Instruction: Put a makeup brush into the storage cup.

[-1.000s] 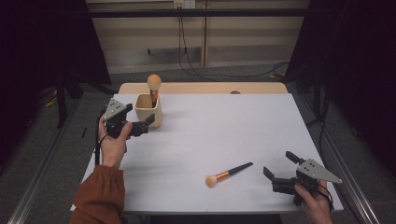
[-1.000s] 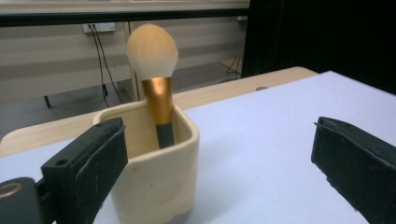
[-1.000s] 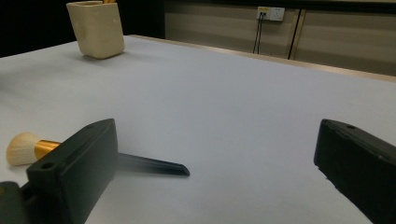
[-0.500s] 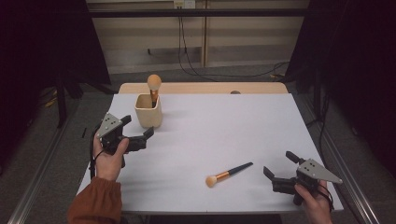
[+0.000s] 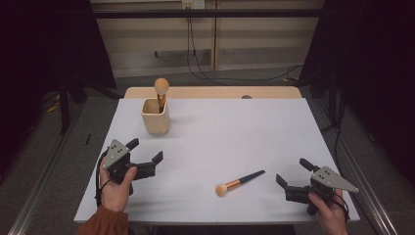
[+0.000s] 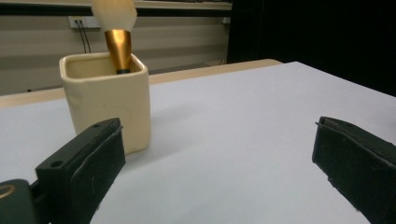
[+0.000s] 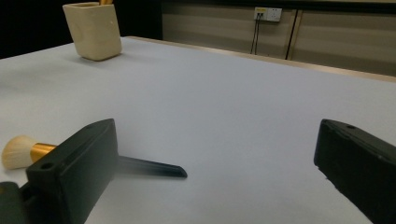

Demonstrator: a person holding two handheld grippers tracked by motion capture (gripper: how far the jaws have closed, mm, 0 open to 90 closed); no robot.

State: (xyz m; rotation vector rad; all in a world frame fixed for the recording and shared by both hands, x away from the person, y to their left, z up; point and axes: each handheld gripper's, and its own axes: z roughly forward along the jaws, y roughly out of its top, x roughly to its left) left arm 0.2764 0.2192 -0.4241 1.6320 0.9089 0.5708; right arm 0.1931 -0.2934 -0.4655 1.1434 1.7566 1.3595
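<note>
Both grippers wide open, empty. Right gripper [image 5: 292, 182]: approach the black-handled makeup brush with gold ferrule [image 5: 240, 182] at its 9 o'clock, grip mid-handle. Then carry it to the cream square ceramic cup [image 5: 156, 118]; left gripper [image 5: 145, 156] can steady that.

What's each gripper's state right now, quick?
Left gripper: open, empty, near the cream square ceramic cup.
Right gripper: open, empty, beside the black-handled makeup brush with gold ferrule lying on the table.

— How many brushes do you count?
— Two: one brush [image 5: 239, 182] lying flat on the table [image 5: 244, 132], one standing brush [image 5: 161, 91] in a cup.
— And cups?
— One cream cup [image 5: 155, 117].
— Grippers?
— Two, a left gripper [image 5: 145, 156] and a right gripper [image 5: 291, 172].
</note>
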